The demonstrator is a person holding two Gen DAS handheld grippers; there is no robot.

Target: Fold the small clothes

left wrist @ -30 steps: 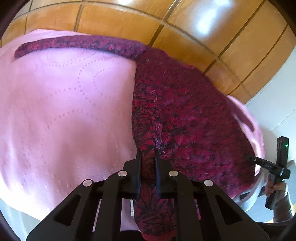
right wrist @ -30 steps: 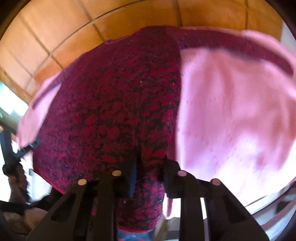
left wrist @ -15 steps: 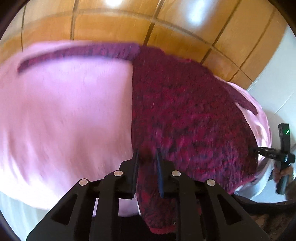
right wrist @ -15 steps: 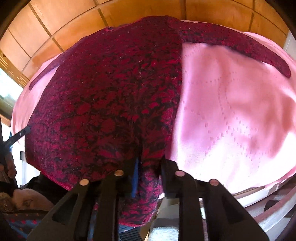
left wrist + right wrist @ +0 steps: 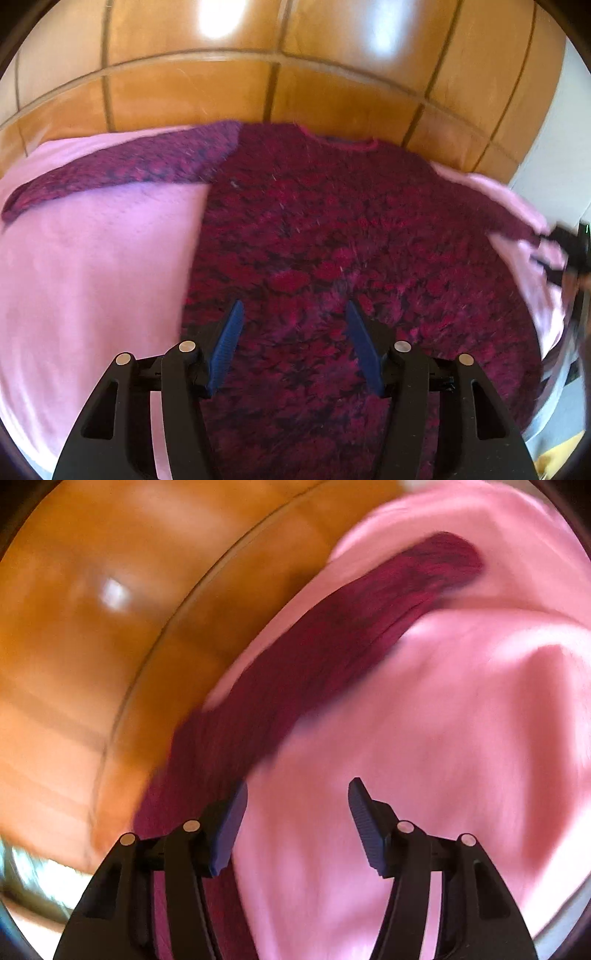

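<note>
Release was the plain change: a second before, each gripper had pinched the hem of the dark red sweater [image 5: 332, 236], and both sets of jaws had just been opening; the left gripper [image 5: 293, 317] stood about half spread with nothing pressed between its blue pads, the knit lying flat beneath and beyond them; the right gripper [image 5: 297, 797] was likewise parted and empty, and its view, once full of the sweater's body, had swung to the sleeve [image 5: 332, 646] running from lower left to upper right of the blurred frame

Sweater placement looked finished for this stage, judging by the flat lie: in the left wrist view the body filled the centre and right, neckline at top centre, one sleeve stretched toward the upper left; folding proper seemed not yet begun, and a sleeve looked the likely next target

Pink blanket [image 5: 92, 280] lay bare across the left half of that view, giving open room for laying a fold; wooden panelling [image 5: 221, 85] closed off the top edge close behind the neckline; at the right edge the blanket fell away where the other gripper showed as a dark blur, so room there was tight
</note>
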